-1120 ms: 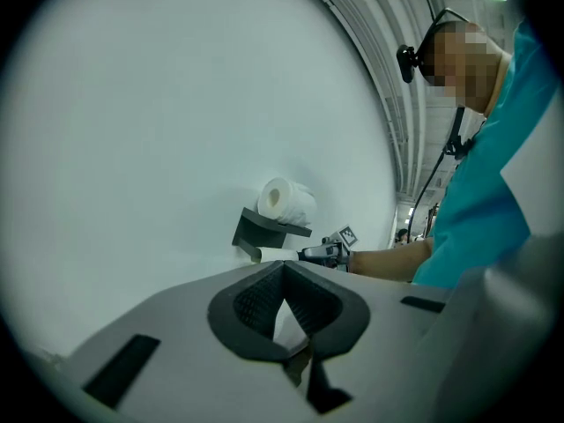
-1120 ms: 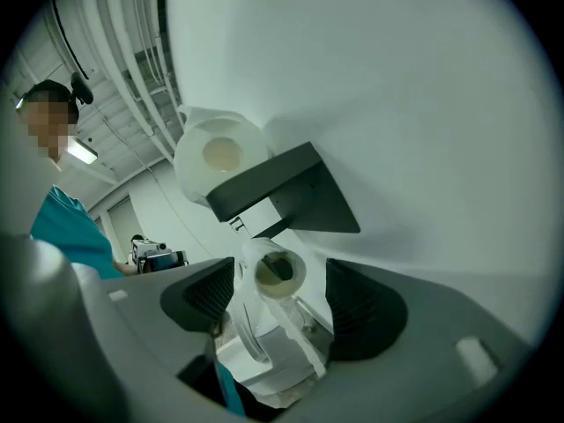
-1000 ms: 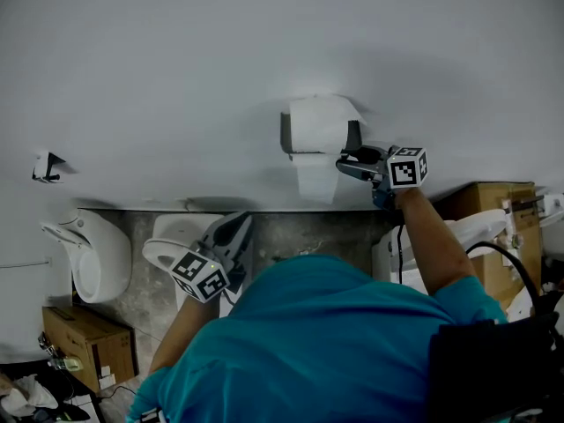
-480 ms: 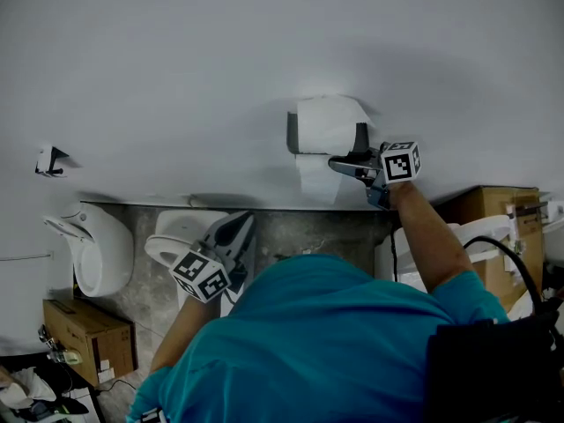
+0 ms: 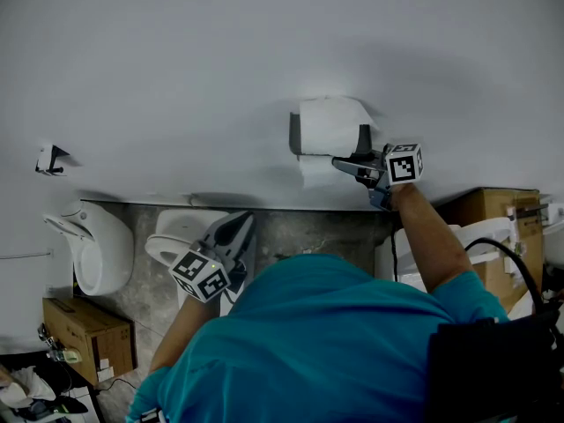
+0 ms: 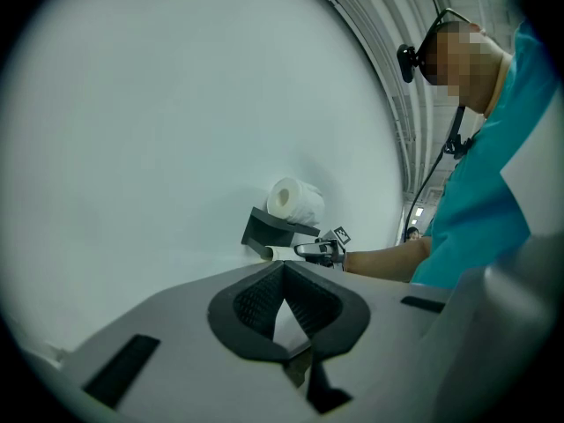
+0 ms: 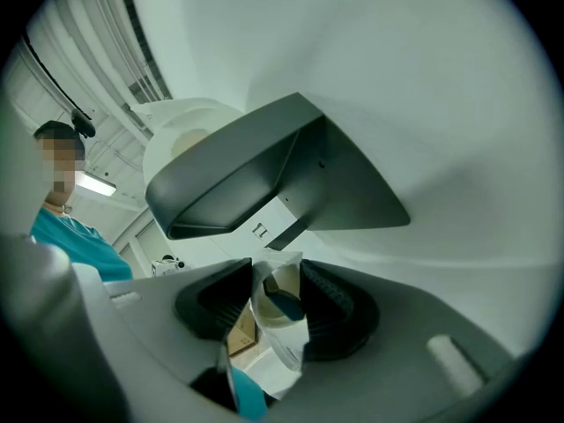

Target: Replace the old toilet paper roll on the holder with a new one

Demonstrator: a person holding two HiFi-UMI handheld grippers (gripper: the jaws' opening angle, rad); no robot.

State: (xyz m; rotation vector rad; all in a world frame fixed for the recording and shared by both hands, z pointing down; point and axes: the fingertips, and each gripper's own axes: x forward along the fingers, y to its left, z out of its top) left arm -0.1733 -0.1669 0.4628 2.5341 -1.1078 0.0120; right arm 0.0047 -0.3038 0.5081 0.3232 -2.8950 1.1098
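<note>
Looks to be at the very start of the swap. Grasps the right-hand end of the old roll [image 5: 313,160], a nearly bare core with a scrap of paper, in the right gripper [image 5: 338,162], with jaws just now closing in and pads pinching the core's open end between them. Leaves that core in its place under the dark holder [image 5: 295,134] on the far wall, not yet drawn off. Shows a full new roll [image 5: 328,122] resting on top of the holder, untouched. Holds the left gripper [image 5: 240,226] clenched on nothing, nearer and to the left, well apart from the holder, over a white toilet [image 5: 161,252]. Remaining, by the look of it: sliding the core out to the right, setting it aside, then taking the full roll down and mounting it.
</note>
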